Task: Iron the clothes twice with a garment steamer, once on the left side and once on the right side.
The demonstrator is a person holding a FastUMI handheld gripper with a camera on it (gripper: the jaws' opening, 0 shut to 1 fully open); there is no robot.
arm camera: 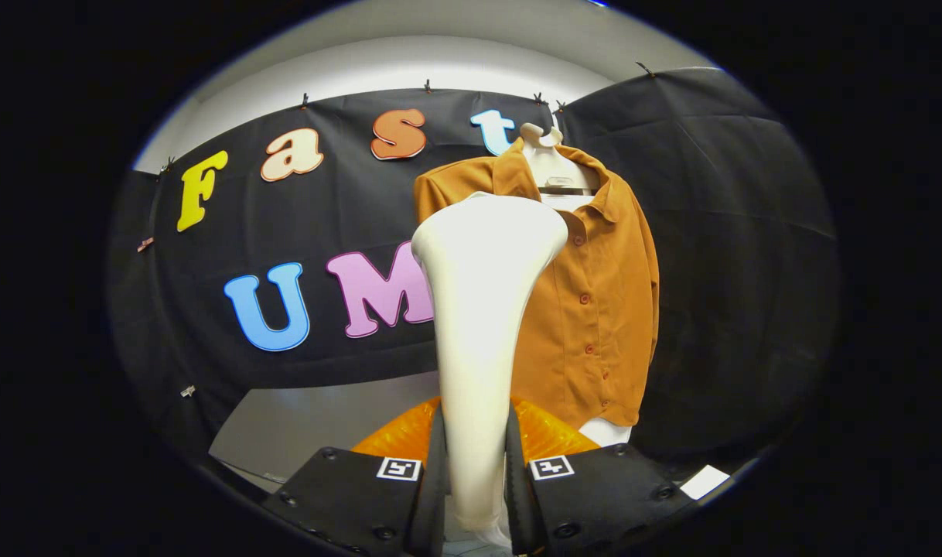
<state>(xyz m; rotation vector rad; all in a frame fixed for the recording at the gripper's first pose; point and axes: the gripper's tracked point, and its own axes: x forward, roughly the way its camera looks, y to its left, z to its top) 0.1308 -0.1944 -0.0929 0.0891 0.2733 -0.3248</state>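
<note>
- Gripper view: the gripper [475,464] has both fingers pressed against the slim handle of a white garment steamer [482,309], one on each side, so the steamer stands upright between them.
- The steamer widens toward its top into a broad head, seen from behind — its steaming face cannot be made out.
- The steamer's lower end drops below the fingers and is cut off; no cord or hose can be picked out.
- Beyond the steamer hangs an orange-brown buttoned shirt [595,294] on a white dress form [552,166], whose neck shows above the open collar and whose base peeks out under the hem.
- The steamer head covers the shirt's near shoulder and part of its front; whether head and cloth touch cannot be told.
- The shirt's far sleeve hangs down beside the dark cloth wall [742,232].
- The cloth wall is clipped up along its top edge and runs behind the shirt on both sides; a pale wall and ceiling show above it.
- Below the cloth's lower edge is a pale grey surface [301,425] — floor or panel, hard to say.
- A small white slip [704,481] lies beside the finger nearer the shirt.
</note>
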